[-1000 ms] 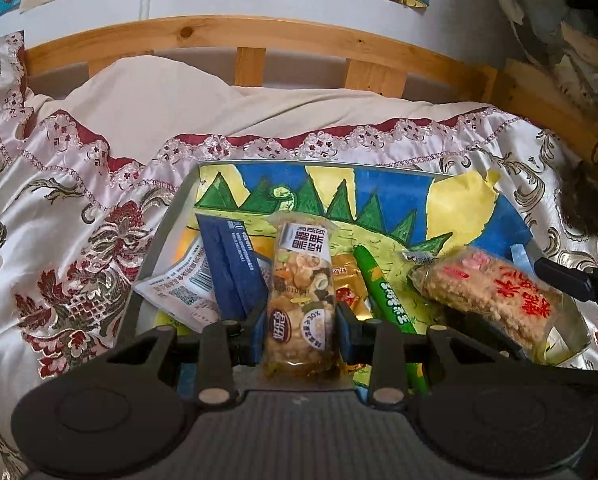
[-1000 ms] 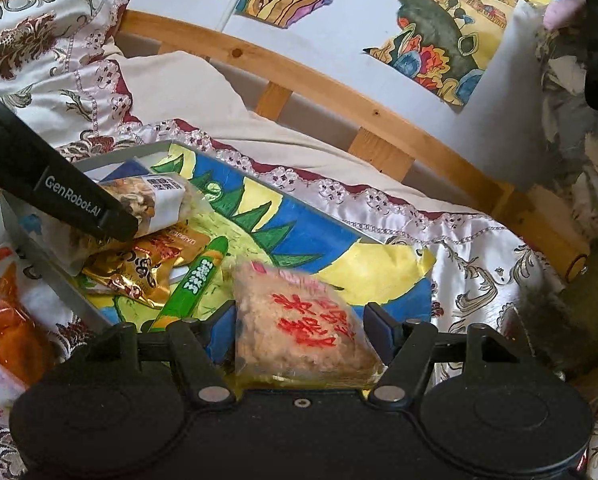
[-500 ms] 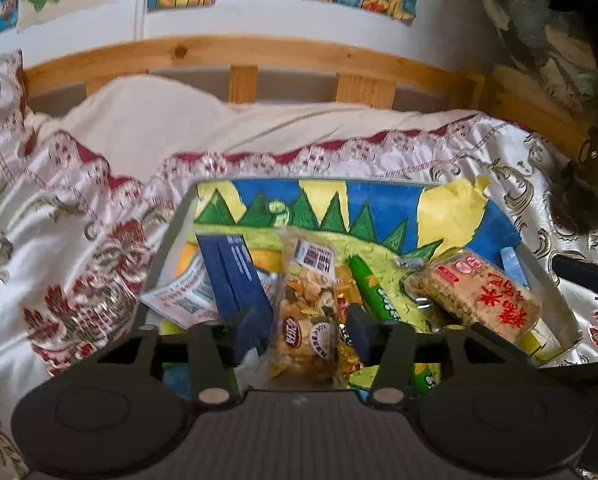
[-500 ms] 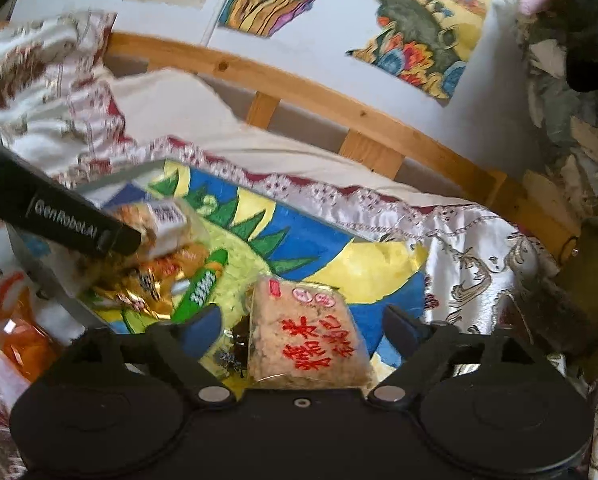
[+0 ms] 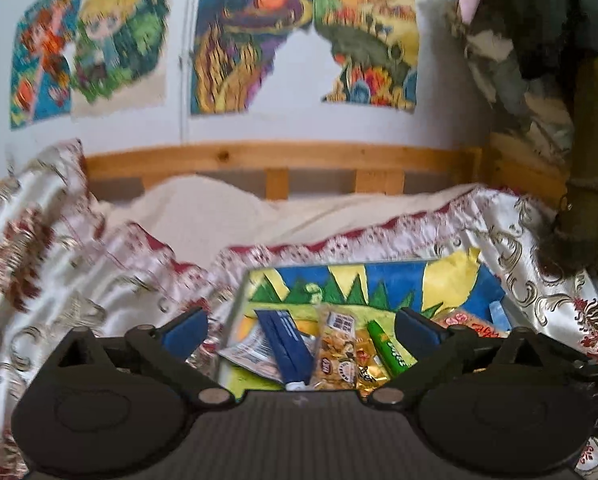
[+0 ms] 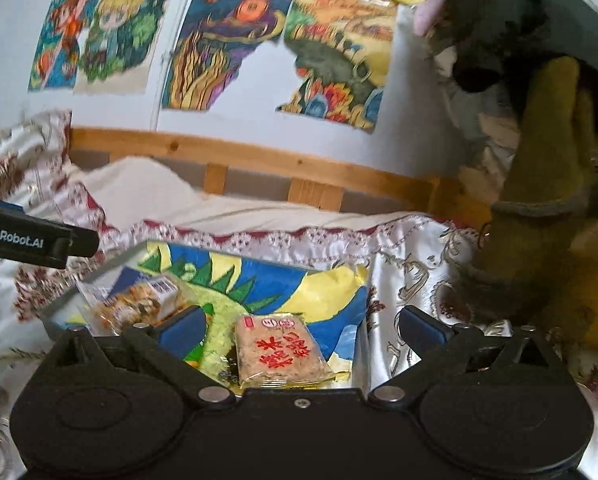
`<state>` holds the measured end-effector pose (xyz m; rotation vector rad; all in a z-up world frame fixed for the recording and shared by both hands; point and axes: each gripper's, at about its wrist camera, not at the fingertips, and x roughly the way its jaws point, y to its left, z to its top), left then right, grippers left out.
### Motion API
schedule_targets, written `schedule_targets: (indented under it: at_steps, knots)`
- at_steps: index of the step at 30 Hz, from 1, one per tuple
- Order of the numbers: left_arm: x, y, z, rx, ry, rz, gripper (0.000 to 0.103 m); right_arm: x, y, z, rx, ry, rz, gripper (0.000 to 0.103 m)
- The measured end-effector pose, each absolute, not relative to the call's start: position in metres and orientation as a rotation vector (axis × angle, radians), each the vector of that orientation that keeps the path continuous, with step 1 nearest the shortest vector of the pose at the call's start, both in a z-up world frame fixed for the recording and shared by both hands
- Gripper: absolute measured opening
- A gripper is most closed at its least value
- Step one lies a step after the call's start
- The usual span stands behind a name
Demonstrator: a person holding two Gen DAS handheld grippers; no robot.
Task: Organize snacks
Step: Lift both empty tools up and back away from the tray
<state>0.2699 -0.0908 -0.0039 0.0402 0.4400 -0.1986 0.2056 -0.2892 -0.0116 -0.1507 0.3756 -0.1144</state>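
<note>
A tray (image 5: 399,280) lined with a blue, yellow and green painting lies on the bed. In it are a dark blue packet (image 5: 285,344), a clear mixed-nut packet (image 5: 337,350), a green stick (image 5: 389,346) and a rice-cracker pack (image 5: 471,324). My left gripper (image 5: 302,326) hovers above and behind them, its jaws opening wide and touching nothing. In the right wrist view the rice-cracker pack (image 6: 279,350) lies flat on the tray (image 6: 267,280), below my right gripper (image 6: 301,326), whose jaws are also opening and hold nothing. The nut packet (image 6: 139,304) lies to the left.
A white sachet (image 5: 247,354) and a gold wrapper (image 5: 367,364) also lie in the tray. A patterned satin bedspread (image 5: 79,280) surrounds it. Behind runs a wooden bed rail (image 5: 283,160) below a wall with drawings (image 5: 251,40). Plush toys (image 6: 539,160) crowd the right.
The left gripper let go of the nut packet and the right let go of the rice-cracker pack. Both opened wide and drew back and upward; the packets stay in the tray.
</note>
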Motion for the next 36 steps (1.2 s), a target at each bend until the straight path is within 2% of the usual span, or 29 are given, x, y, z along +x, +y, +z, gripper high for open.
schedule_targets:
  at_steps: [18, 36]
  knots:
    - [0.161, -0.045, 0.027, -0.014, 0.379, -0.151, 0.102, 0.097, -0.268, 0.023, -0.080, 0.245, -0.060, 0.102]
    - [0.090, -0.020, 0.022, -0.067, 0.454, -0.106, 0.103, 0.032, -0.259, 0.031, -0.012, 0.232, -0.043, 0.102]
